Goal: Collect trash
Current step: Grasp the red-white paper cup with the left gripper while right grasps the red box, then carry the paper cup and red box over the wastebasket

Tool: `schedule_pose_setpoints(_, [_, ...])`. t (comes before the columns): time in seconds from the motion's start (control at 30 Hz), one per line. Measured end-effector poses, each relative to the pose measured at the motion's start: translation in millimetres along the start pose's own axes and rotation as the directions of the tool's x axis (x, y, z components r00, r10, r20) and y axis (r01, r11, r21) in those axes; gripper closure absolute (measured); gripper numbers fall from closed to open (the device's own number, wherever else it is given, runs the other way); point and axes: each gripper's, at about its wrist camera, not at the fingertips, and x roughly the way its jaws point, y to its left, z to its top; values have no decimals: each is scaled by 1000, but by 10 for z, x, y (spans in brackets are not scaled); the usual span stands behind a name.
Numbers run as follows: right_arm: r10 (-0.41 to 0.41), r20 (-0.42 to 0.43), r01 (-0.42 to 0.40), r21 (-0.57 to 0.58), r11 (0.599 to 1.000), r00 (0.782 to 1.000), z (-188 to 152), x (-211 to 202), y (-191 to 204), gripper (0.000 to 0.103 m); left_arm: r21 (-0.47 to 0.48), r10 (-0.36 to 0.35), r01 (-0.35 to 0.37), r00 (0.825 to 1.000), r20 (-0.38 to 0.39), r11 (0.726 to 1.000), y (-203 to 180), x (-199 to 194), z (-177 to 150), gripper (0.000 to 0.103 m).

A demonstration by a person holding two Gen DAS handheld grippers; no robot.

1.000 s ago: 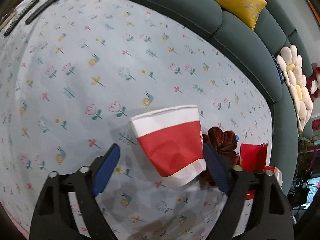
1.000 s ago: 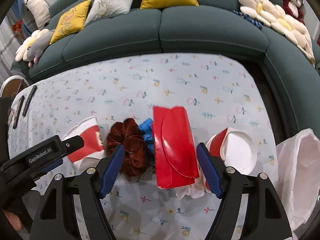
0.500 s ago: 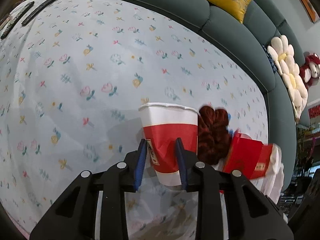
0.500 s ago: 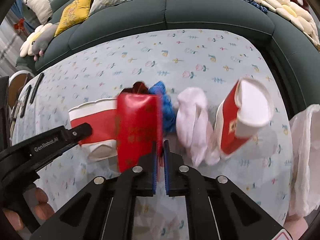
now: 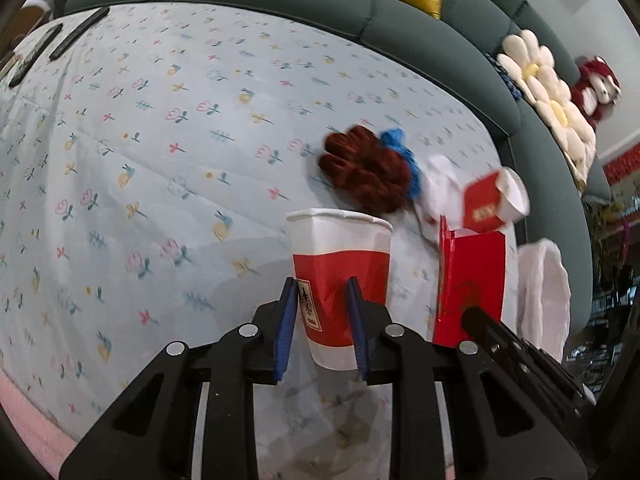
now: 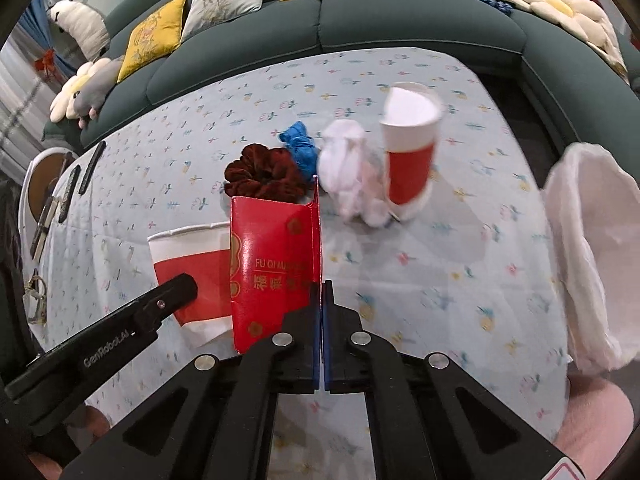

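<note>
"GenRobot.AI" on left gripper (image 6: 316,326) arm; "FU QI" on red packet (image 6: 276,264)

From my right wrist view, the red envelope (image 6: 272,264) hides the held paper cup's (image 6: 188,268) right side. The second cup (image 6: 410,152) at one o'clock is blurred (print unreadable). The white bag (image 6: 588,256) is cut off at three o'clock.

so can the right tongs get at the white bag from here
Probably yes: the white bag hangs open at the table's right edge with bare cloth between it and the right tongs, which are shut on the red envelope, ready to carry across.
</note>
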Motion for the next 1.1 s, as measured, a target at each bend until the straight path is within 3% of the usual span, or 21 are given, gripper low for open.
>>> schedule_pose_setpoints(0.37, [-17, 96, 10, 68, 998, 995, -173, -524, -493, 102, 143, -37, 28, 998, 59, 989, -669, -329, -212, 79])
schedule_pose_setpoints(0.57, [-40, 160, 23, 105, 994, 986, -212, -826, -825, 102, 250, -59, 35, 994, 88, 968, -1177, -432, -309, 79])
schedule_pose_setpoints(1.1, [-150, 259, 65, 308, 949, 954, -279, -1387, -2112, 102, 468, -180, 128, 981, 69, 874, -2611, -413, -563, 79])
